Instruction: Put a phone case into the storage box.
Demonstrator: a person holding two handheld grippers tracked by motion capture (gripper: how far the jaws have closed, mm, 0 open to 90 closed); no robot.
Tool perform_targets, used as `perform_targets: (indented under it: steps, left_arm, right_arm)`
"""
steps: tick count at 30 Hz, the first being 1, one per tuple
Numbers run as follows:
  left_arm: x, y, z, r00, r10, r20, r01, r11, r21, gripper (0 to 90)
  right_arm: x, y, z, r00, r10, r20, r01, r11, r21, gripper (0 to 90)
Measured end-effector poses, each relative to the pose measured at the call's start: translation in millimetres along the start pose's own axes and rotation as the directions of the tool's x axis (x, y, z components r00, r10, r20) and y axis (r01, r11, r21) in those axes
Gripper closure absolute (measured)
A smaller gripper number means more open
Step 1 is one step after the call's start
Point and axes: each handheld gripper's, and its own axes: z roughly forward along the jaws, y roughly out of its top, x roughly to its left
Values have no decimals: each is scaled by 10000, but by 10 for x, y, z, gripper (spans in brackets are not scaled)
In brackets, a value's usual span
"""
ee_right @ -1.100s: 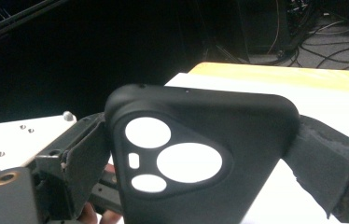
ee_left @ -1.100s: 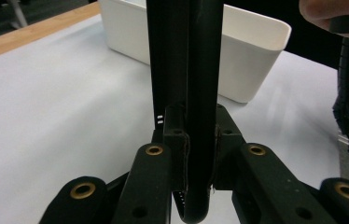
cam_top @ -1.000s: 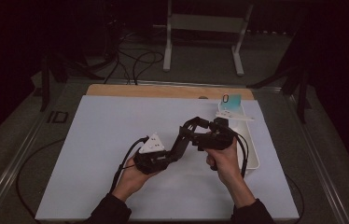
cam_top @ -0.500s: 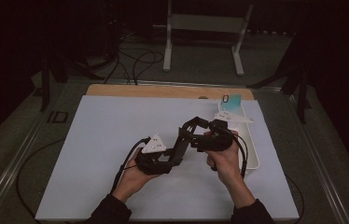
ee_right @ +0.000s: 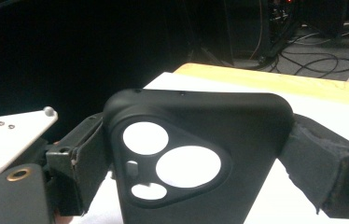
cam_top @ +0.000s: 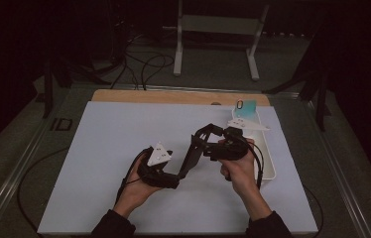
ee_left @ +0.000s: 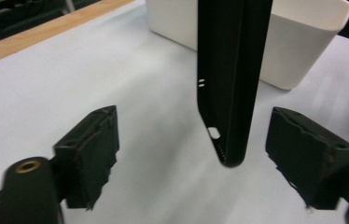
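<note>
Seen from the high view, person at bottom centre of frame, both forearms in from the bottom edge, a gripper in each hand over a white table (cam_top: 99, 148). Right gripper (cam_top: 199, 141), centre-right of frame, is clamped on a black phone case (cam_top: 187, 159); in the right gripper view its two padded jaws press the case's long edges from left and right, with the camera-cutout end (ee_right: 172, 165) filling lower centre: three round openings plus a small slot. Case slants down-left in the high view, from right gripper toward left gripper (cam_top: 176, 179), which sits just below-left of centre. Left gripper view: jaws spread wide, one pad at lower left (ee_left: 91, 151), other at lower right; the case's lower end (ee_left: 228, 93) hangs between them, edge-on, touching neither pad as far as I can tell, port slot and speaker holes visible near its tip. White tub (cam_top: 268, 163) at right of the high view, just beside the right hand; same tub at top right of the left gripper view (ee_left: 298, 51). Teal card-like item (cam_top: 246, 106) at the tub's far end; any print on it too small to read. No brand, label or legible writing on case or grippers. Wood strip (cam_top: 173, 96) runs along the table's far edge.
</note>
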Motion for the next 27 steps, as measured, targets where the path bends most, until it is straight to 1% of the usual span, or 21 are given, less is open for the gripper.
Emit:
perform_targets:
  steps: [3,4,5,6,8,10,11,12,15,17,20,27]
  left_arm:
    - [46,-25,-49,9996,-235,-181,231,9995,-206,110]
    - [46,-25,-49,9996,-235,-181,231,9995,-206,94]
    - [89,-43,-82,9989,-413,-220,407,9988,-289,94]
    - [103,-49,-93,9987,-443,-260,435,9986,-299,56]
    - [135,-68,-121,9980,-540,-323,529,9981,-330,15]
    - [151,-79,-137,9977,-579,-364,566,9978,-347,4]
    - [186,-111,-175,9960,-714,-529,692,9967,-430,4]
    - [201,-125,-192,9955,-751,-579,726,9963,-452,1]
    - [242,-173,-242,9924,-827,-913,786,9957,-482,0]
    - [273,-210,-279,9908,-900,-1014,850,9950,-525,0]
    - [318,-278,-326,9870,-858,-1356,796,9955,-509,0]
    - [430,-451,-460,9787,-1186,-1677,1063,9911,-804,0]
  right_arm:
    - [-11,1,4,10000,1,18,-1,10000,-3,137]
    - [-11,1,4,10000,1,18,-1,10000,-3,137]
    - [-16,1,8,10000,-7,39,7,10000,24,137]
    - [-19,-1,15,10000,7,78,-7,10000,86,137]
    - [-24,-2,21,9999,-24,122,22,9999,101,138]
    - [-27,-1,22,9999,-30,136,28,9999,116,137]
    - [-29,0,24,9999,-45,145,44,9999,113,138]
    - [-36,3,27,9998,-80,184,78,9999,116,137]
    - [-42,7,30,9997,-137,225,134,9998,139,137]
    - [-47,10,30,9995,-178,270,173,9997,167,137]
    - [-54,20,26,9992,-201,347,195,9997,177,137]
    - [-73,41,20,9982,-336,490,326,9992,227,137]
